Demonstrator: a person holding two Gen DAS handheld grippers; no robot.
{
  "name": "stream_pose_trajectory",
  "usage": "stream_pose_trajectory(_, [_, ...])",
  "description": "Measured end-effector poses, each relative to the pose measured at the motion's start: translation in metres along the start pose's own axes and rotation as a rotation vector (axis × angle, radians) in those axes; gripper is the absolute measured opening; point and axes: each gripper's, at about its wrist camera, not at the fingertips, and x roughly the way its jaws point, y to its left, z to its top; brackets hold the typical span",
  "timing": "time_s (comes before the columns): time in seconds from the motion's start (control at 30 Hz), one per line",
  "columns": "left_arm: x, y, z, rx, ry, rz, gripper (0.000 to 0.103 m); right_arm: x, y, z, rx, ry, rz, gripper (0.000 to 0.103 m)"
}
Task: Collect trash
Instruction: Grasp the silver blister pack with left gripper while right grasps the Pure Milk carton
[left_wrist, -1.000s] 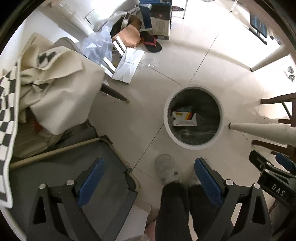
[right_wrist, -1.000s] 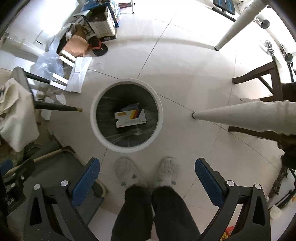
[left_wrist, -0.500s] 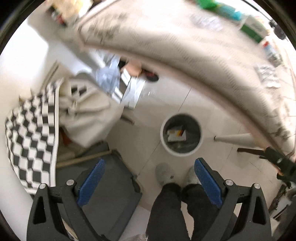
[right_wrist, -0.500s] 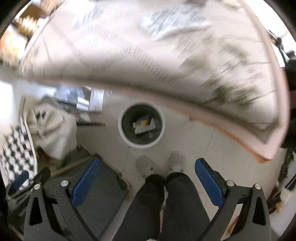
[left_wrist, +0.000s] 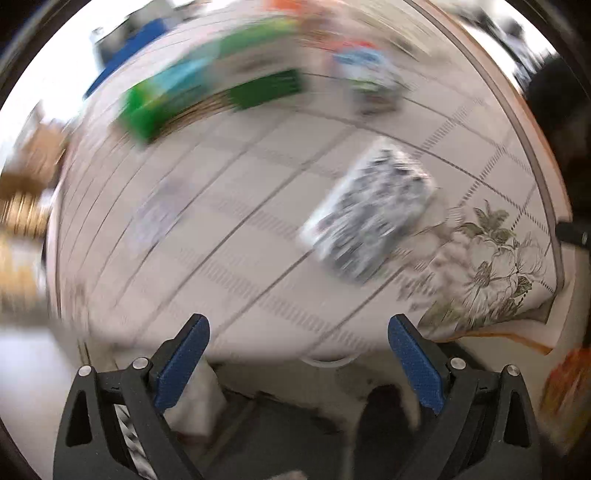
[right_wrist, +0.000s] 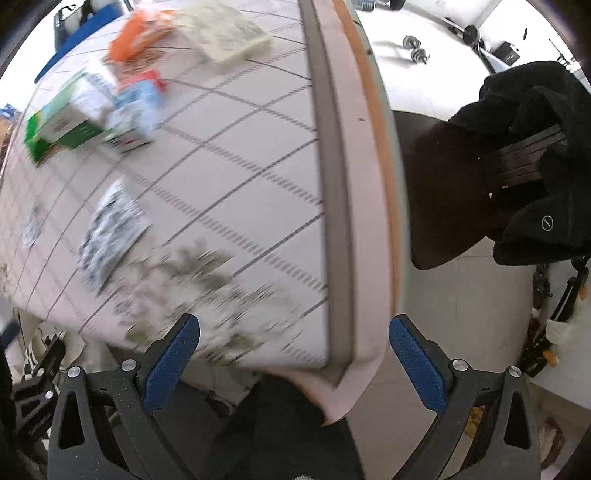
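Both views are blurred by motion. A table with a grid-and-flower cloth (left_wrist: 258, 236) fills them. On it lie a black-and-white patterned packet (left_wrist: 369, 210) (right_wrist: 110, 232), a green box (left_wrist: 207, 96) (right_wrist: 62, 125), a blue-and-red packet (left_wrist: 369, 74) (right_wrist: 136, 107), an orange wrapper (right_wrist: 136, 33) and a pale flat packet (right_wrist: 229, 33). My left gripper (left_wrist: 297, 365) is open and empty above the table's near edge. My right gripper (right_wrist: 293, 365) is open and empty at the table's near corner. A sliver of the white bin rim (left_wrist: 328, 360) shows below the table edge.
A dark chair with black clothing (right_wrist: 517, 166) stands right of the table. The table edge (right_wrist: 354, 184) runs down the right wrist view. Weights (right_wrist: 415, 50) lie on the floor behind. A grey bag (left_wrist: 280, 435) and my legs are below.
Both grippers have risen from over the floor bin to above the tabletop. The bin with the box in it has dropped almost out of view. Both stay open.
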Motion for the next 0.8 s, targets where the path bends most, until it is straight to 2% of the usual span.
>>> stream_pose_trajectory(0.17, [0.036,-0.031,0.047,0.2,0.1,0.011,0.098,0.014,-0.017,0.041,-0.008,0.045,0.03,0.103])
stream_pose_trajectory(0.23, [0.044,-0.034,0.057,0.23,0.117,-0.01,0.098,0.018,-0.021,0.057,-0.004,0.065,0.051,0.103])
stream_pose_trajectory(0.3, [0.043,-0.03,0.064,0.22,0.12,-0.07,0.085,0.022,-0.024,0.071,0.001,0.089,0.079,0.103])
stream_pose_trajectory(0.33, [0.044,-0.026,0.066,0.199,0.134,-0.111,0.075,0.024,-0.023,0.077,0.002,0.096,0.089,0.103])
stream_pose_trajectory(0.37, [0.043,-0.025,0.07,0.173,0.146,-0.143,0.07,0.025,-0.023,0.083,-0.001,0.105,0.097,0.103])
stream_pose_trajectory(0.5, [0.041,-0.013,0.07,0.094,0.142,-0.147,0.067,0.024,-0.012,0.1,-0.027,0.119,0.124,0.103])
stream_pose_trajectory(0.53, [0.04,-0.006,0.067,0.044,0.144,-0.157,0.065,0.022,-0.007,0.105,-0.037,0.117,0.133,0.103])
stream_pose_trajectory(0.6, [0.038,0.022,0.056,-0.132,0.159,-0.183,0.058,0.017,0.009,0.112,-0.059,0.107,0.147,0.103])
stream_pose_trajectory(0.7, [0.038,0.076,0.023,-0.507,0.18,-0.219,0.057,0.007,0.039,0.131,-0.1,0.086,0.176,0.103])
stream_pose_trajectory(0.8, [0.044,0.125,-0.014,-0.823,0.2,-0.228,0.055,0.003,0.073,0.151,-0.118,0.069,0.205,0.103])
